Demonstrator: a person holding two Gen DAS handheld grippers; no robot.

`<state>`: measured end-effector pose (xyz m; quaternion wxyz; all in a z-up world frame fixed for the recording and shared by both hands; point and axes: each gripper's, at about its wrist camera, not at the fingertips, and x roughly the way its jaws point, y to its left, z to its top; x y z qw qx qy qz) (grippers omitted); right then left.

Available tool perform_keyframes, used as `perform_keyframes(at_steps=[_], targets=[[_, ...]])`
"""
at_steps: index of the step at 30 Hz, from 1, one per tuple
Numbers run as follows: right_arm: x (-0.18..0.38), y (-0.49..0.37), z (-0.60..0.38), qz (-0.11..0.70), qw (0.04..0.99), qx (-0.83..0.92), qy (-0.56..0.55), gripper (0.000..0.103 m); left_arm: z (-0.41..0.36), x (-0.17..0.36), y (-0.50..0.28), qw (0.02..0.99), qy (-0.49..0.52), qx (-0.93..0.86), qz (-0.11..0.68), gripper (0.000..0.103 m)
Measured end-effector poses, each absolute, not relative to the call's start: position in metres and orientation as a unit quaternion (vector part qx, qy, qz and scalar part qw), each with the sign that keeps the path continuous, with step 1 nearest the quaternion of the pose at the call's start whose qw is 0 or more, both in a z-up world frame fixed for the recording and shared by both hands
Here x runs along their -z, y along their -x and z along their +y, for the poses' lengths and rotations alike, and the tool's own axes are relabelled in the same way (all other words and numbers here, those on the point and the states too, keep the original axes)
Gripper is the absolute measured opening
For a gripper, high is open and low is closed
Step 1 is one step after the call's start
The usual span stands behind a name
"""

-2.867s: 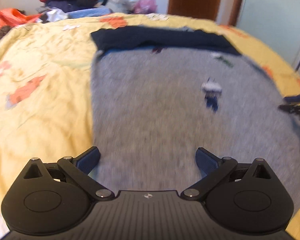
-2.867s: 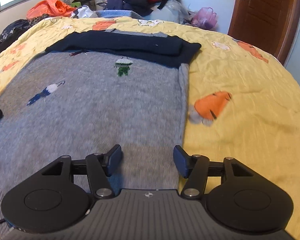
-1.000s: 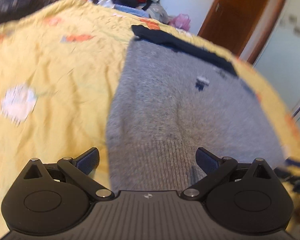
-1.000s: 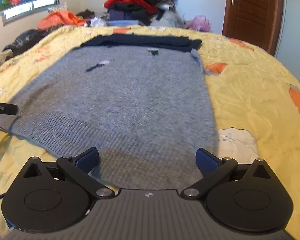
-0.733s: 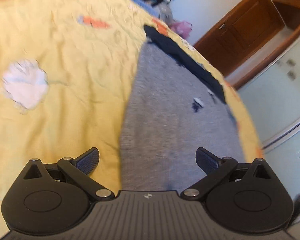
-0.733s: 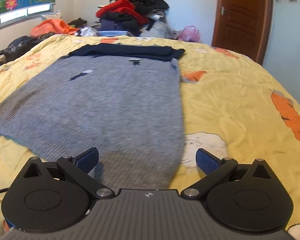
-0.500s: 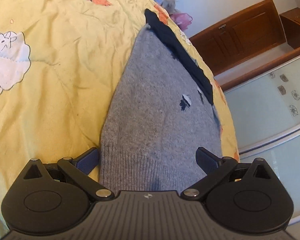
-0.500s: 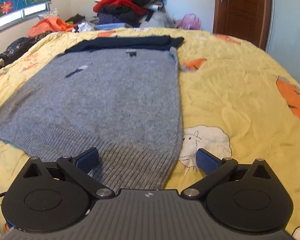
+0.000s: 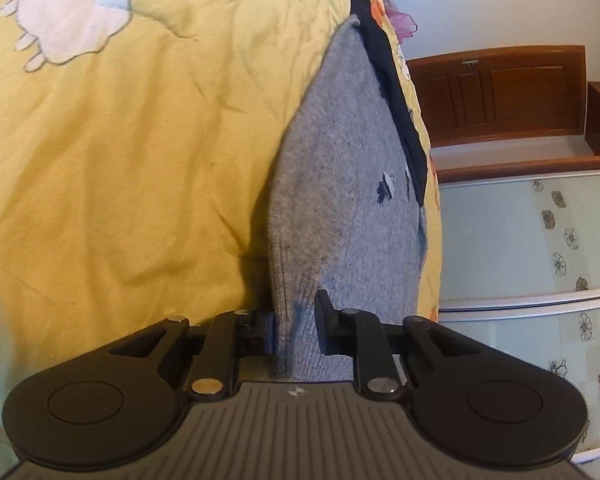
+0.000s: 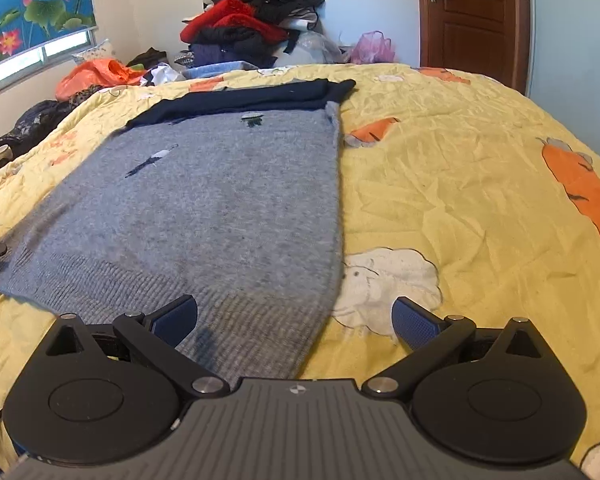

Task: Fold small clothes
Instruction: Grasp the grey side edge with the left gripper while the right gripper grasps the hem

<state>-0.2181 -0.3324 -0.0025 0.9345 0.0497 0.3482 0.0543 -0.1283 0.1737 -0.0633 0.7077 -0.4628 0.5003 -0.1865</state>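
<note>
One yellow bedspread (image 10: 460, 184), left hand-held gripper (image 9: 294, 330) clamping grey sweater (image 10: 220, 200), right hand-held gripper (image 10: 294, 316) spread.

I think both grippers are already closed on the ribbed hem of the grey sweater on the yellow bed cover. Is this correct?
Not quite. Only the left gripper is closed on the hem of the grey sweater, as the left wrist view shows. In the right wrist view the right gripper is open over the hem's near corner, gripping nothing. The yellow bed cover is right.

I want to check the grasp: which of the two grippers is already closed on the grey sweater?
The left gripper: its fingers pinch the sweater hem. The right gripper is open.
</note>
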Motion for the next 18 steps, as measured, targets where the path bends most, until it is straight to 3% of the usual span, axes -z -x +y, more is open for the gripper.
perform_keyframes(at_steps=[3,9,13,16,17,18], targets=[[0.002,0.218,-0.343,0.356,0.928,-0.066,-0.084,0.103,0.178,0.069,0.130,0.705,0.468,0.188,0.498,0.007],[0.000,0.213,-0.364,0.356,0.916,-0.093,-0.161,0.103,0.186,0.070,0.132,0.709,0.469,0.192,0.490,0.006],[0.008,0.209,-0.377,0.344,0.886,-0.142,-0.277,0.090,0.186,0.069,0.133,0.708,0.469,0.189,0.492,0.006],[0.016,0.208,-0.388,0.347,0.859,-0.138,-0.351,0.073,0.186,0.069,0.133,0.708,0.468,0.191,0.493,0.006],[0.020,0.207,-0.390,0.356,0.847,-0.135,-0.371,0.053,0.186,0.069,0.133,0.708,0.468,0.191,0.493,0.006],[0.026,0.206,-0.390,0.367,0.838,-0.125,-0.384,0.024,0.186,0.069,0.132,0.707,0.470,0.191,0.493,0.006]])
